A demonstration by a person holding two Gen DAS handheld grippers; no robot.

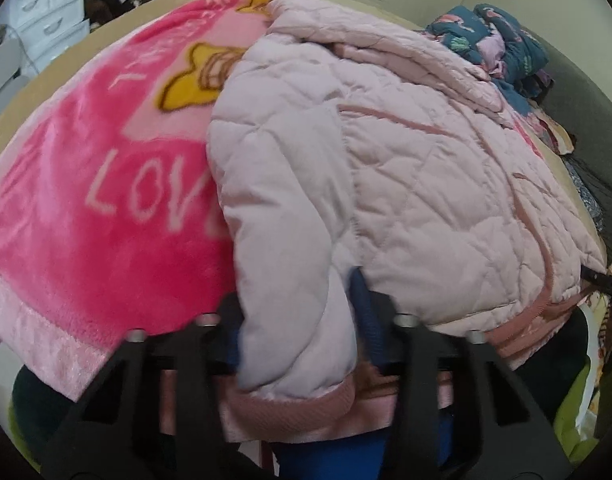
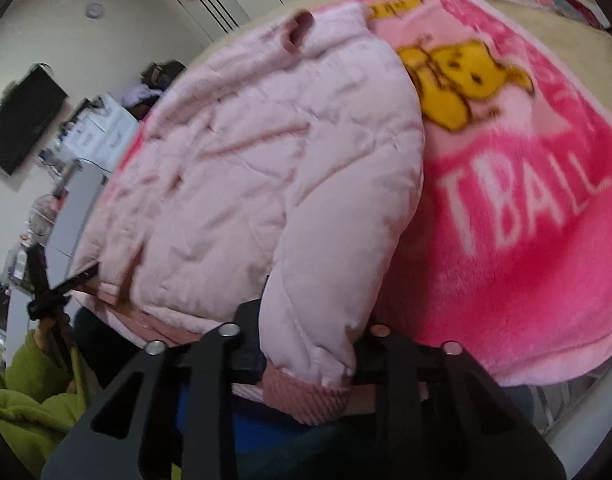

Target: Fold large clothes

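Note:
A pale pink quilted jacket (image 1: 426,200) lies on a bright pink fleece blanket (image 1: 85,200) spread over the bed. One sleeve (image 1: 289,240) runs toward the left wrist camera, and my left gripper (image 1: 297,304) is shut around it just above the ribbed cuff (image 1: 293,404). From the right wrist, the jacket (image 2: 245,168) shows from its other side. The other sleeve (image 2: 326,280) fills the gap of my right gripper (image 2: 306,320), shut above its cuff (image 2: 306,396). Each gripper's tip also shows in the other view: right gripper (image 1: 602,280), left gripper (image 2: 81,276).
A heap of dark floral clothes (image 1: 502,48) sits at the bed's far corner. White drawers (image 1: 45,12) stand beyond the bed. A dark screen (image 2: 21,120) hangs on the wall. A green sleeve (image 2: 25,392) holds the left tool, and blue trousers (image 1: 338,452) are below.

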